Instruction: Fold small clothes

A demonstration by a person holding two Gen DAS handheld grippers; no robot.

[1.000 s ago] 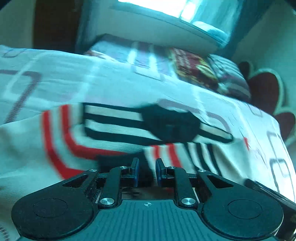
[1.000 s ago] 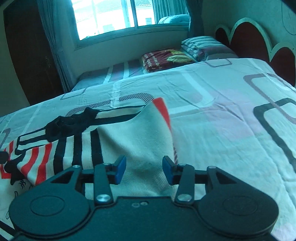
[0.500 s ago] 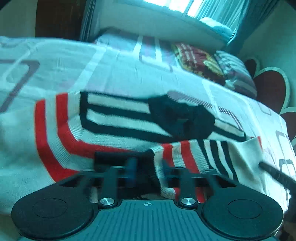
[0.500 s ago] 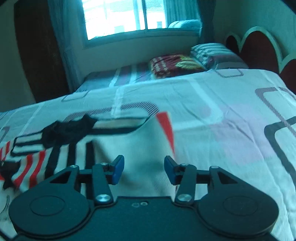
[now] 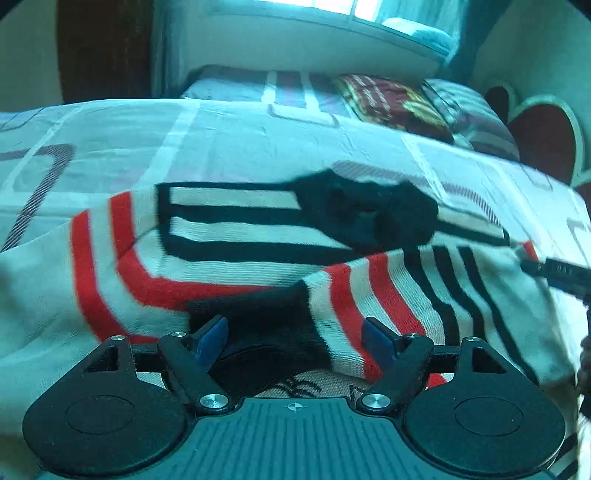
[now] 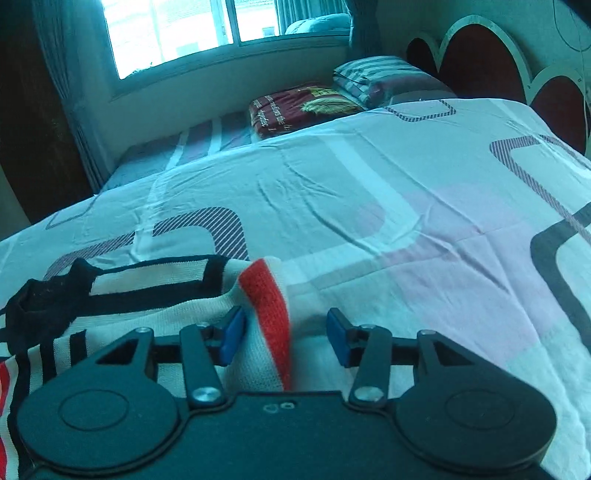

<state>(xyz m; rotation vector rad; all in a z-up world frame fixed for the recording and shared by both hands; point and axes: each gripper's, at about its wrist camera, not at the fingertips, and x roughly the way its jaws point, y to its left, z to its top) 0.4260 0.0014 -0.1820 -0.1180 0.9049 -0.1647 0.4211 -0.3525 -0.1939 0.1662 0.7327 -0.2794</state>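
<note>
A white knitted sweater [image 5: 240, 229] with red and black stripes and a black collar [image 5: 369, 218] lies on the bed, its lower part folded up over itself. My left gripper [image 5: 294, 339] hovers low over the near fold. Its jaws are opening, with a black patch of the knit between the blue pads [image 5: 212, 338] and neither pad pressing on it. In the right wrist view the sweater [image 6: 159, 280] ends in a raised red-striped edge [image 6: 269, 306]. My right gripper [image 6: 286, 336] straddles that edge, jaws apart, the right pad clear of the cloth.
The bedsheet [image 6: 406, 192] is pale with grey and pink rounded shapes and runs far to the right. At the head lie a dark red folded blanket [image 6: 303, 107] and striped pillows [image 6: 380, 75]. A scalloped headboard [image 6: 480, 62] and a window [image 6: 173, 29] stand behind.
My left gripper's jaws have gone from shut to wide apart over the fold. My right gripper has slid to the sweater's right edge, so the red stripe now sits between its jaws.
</note>
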